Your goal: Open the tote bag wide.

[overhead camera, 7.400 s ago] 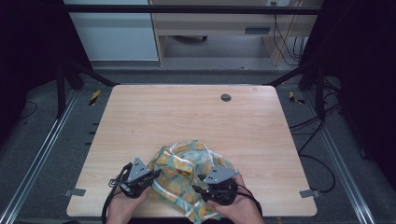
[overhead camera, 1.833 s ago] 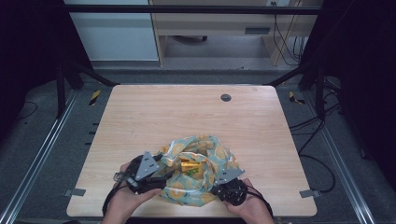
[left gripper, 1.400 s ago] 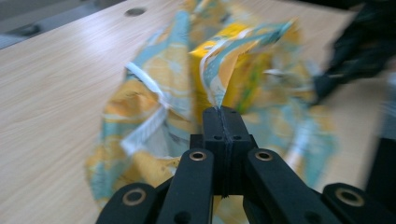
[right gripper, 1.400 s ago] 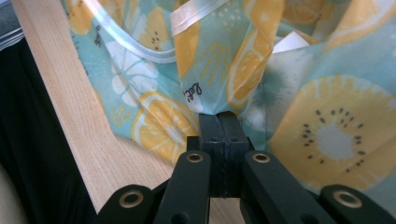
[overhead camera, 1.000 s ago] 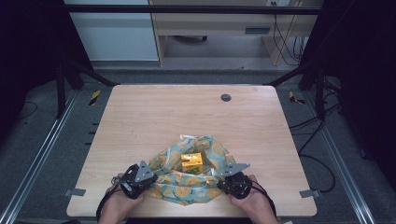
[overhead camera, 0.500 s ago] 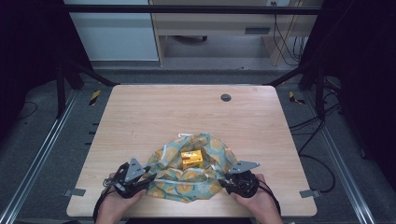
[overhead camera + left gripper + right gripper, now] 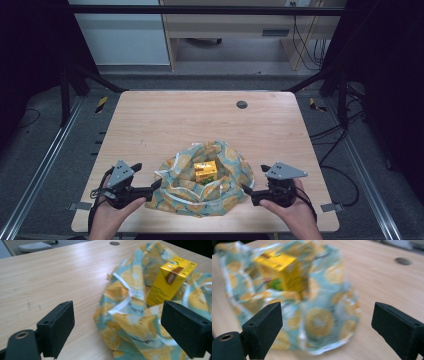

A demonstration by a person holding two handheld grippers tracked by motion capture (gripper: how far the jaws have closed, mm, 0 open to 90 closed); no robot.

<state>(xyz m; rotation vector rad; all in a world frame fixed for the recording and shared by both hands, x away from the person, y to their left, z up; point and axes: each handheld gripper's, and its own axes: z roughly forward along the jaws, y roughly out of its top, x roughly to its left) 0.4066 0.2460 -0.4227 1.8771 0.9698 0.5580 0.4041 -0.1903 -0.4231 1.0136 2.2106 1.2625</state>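
Wood table (image 7: 150, 125) | both grippers (image 7: 156, 186) (image 7: 246, 190) just opened wide, let go of bag (image 7: 220, 197), backed off | carton (image 7: 206, 171) half hidden inside | right gripper view blurred

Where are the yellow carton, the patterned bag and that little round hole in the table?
yellow carton (image 7: 170, 281), left gripper view, on its front face.
patterned bag (image 7: 220, 197), high view, on the crumpled cloth near the table's front.
round hole (image 7: 242, 104), high view, on its dark middle.
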